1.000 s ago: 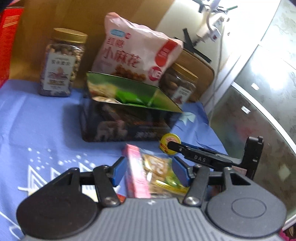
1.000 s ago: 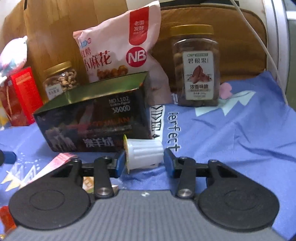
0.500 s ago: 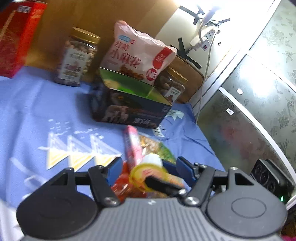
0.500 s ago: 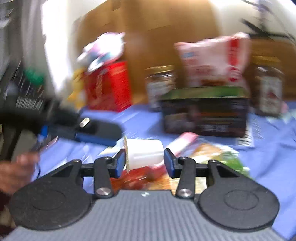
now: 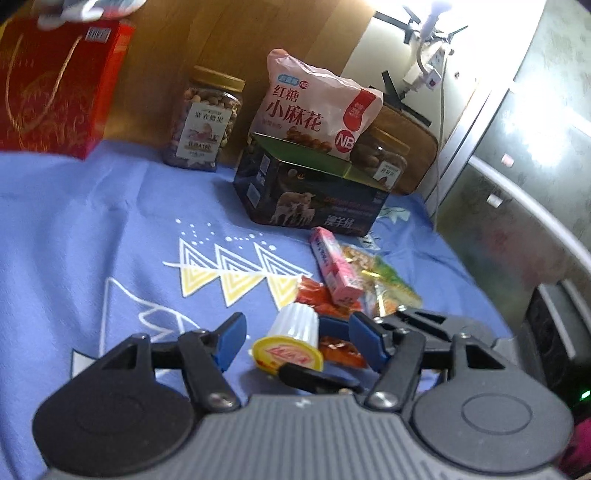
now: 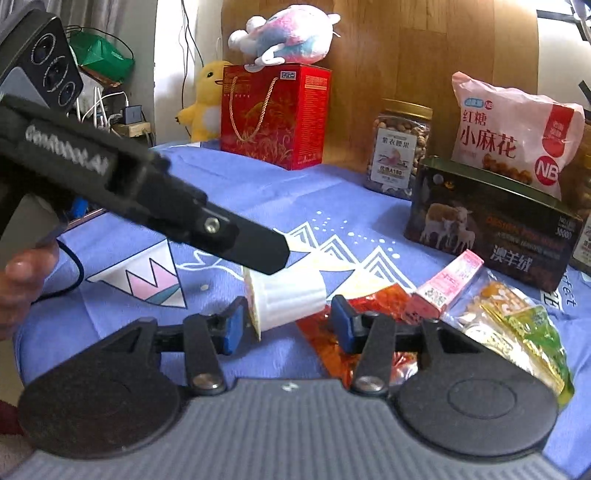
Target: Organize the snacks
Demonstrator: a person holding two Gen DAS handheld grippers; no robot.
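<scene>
A white ribbed jelly cup (image 6: 286, 297) with a yellow lid lies sideways between my right gripper (image 6: 286, 325) fingers, which are shut on it. In the left wrist view the same cup (image 5: 291, 341) sits between the open blue pads of my left gripper (image 5: 297, 341), with the right gripper's black finger (image 5: 317, 376) beneath the lid. The left gripper's body (image 6: 147, 199) crosses the right wrist view just above the cup. A pink stick box (image 5: 334, 271), red packets (image 5: 319, 297) and a yellow-green packet (image 5: 384, 280) lie piled on the blue cloth (image 5: 110, 229).
At the back stand a dark tin box (image 5: 310, 195), a pink snack bag (image 5: 317, 110), two nut jars (image 5: 205, 120) (image 5: 380, 160) and a red gift box (image 5: 55, 88). Plush toys (image 6: 288, 33) sit on and beside the red box. A grey cabinet (image 5: 517, 184) borders the right.
My right gripper swung left from the tin box with the cup and now holds it over the packet pile. My left gripper pulled back, and the cup now lies between its open pads.
</scene>
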